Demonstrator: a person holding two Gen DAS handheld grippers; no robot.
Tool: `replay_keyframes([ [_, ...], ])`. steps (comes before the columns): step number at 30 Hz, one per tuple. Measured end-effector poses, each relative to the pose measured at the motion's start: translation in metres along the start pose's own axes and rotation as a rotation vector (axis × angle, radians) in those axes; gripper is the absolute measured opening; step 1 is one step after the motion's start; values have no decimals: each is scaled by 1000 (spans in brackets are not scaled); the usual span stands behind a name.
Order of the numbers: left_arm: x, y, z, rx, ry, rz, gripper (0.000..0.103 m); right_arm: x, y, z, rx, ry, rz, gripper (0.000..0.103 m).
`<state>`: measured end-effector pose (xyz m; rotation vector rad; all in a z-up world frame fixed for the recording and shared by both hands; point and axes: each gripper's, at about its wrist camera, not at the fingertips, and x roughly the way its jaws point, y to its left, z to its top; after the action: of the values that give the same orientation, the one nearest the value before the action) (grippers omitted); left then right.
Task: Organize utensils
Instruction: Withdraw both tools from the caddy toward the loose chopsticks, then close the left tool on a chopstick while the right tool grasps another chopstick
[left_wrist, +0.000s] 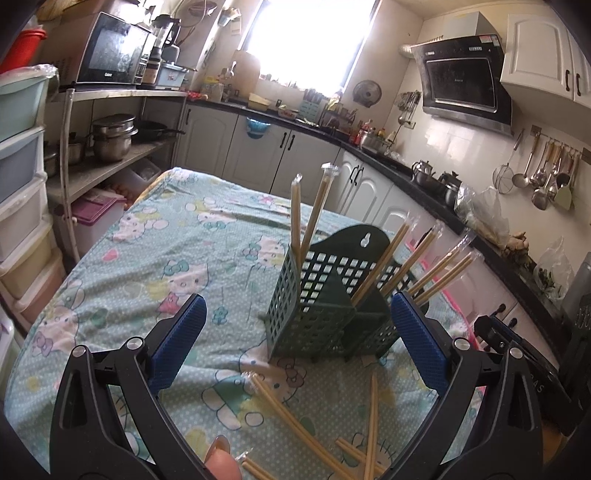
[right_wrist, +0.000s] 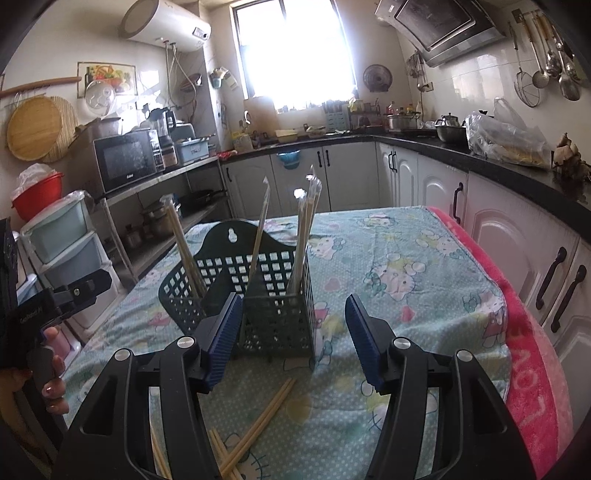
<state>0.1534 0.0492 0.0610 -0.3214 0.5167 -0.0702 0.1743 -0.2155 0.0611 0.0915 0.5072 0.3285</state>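
A dark green slotted utensil holder (left_wrist: 325, 299) stands on the patterned tablecloth (left_wrist: 155, 258), with several plastic-wrapped chopstick pairs (left_wrist: 310, 218) upright or leaning in its compartments. Loose wrapped chopsticks (left_wrist: 295, 424) lie on the cloth in front of it. My left gripper (left_wrist: 299, 321) is open and empty, its blue pads (left_wrist: 184, 336) either side of the holder's near face. In the right wrist view the holder (right_wrist: 258, 295) stands just beyond my right gripper (right_wrist: 291, 325), which is open and empty. Loose chopsticks (right_wrist: 258, 424) lie below it.
A pink towel (right_wrist: 532, 369) runs along the table's right edge. Kitchen cabinets and a black counter (right_wrist: 480, 155) lie right and behind. A metal shelf with pots (left_wrist: 110, 140) and plastic drawers (left_wrist: 22, 166) stand left. The other gripper's body (right_wrist: 55, 299) shows at left.
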Motion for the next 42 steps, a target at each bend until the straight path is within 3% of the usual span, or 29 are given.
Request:
replay_keyframes([
  [18, 15, 13, -32, 19, 98, 31, 92, 24, 16, -32, -42, 142, 26, 56],
  [30, 36, 31, -50, 0, 200, 47, 92, 58, 21, -49, -35, 296, 58, 56],
  [31, 39, 32, -52, -8, 216, 36, 91, 62, 22, -50, -39, 310, 64, 56],
  [36, 54, 33, -61, -54, 319, -61, 62, 85, 27, -54, -58, 397, 69, 50],
  [42, 73, 33, -73, -107, 419, -110, 58, 117, 25, -62, -42, 482, 27, 46],
])
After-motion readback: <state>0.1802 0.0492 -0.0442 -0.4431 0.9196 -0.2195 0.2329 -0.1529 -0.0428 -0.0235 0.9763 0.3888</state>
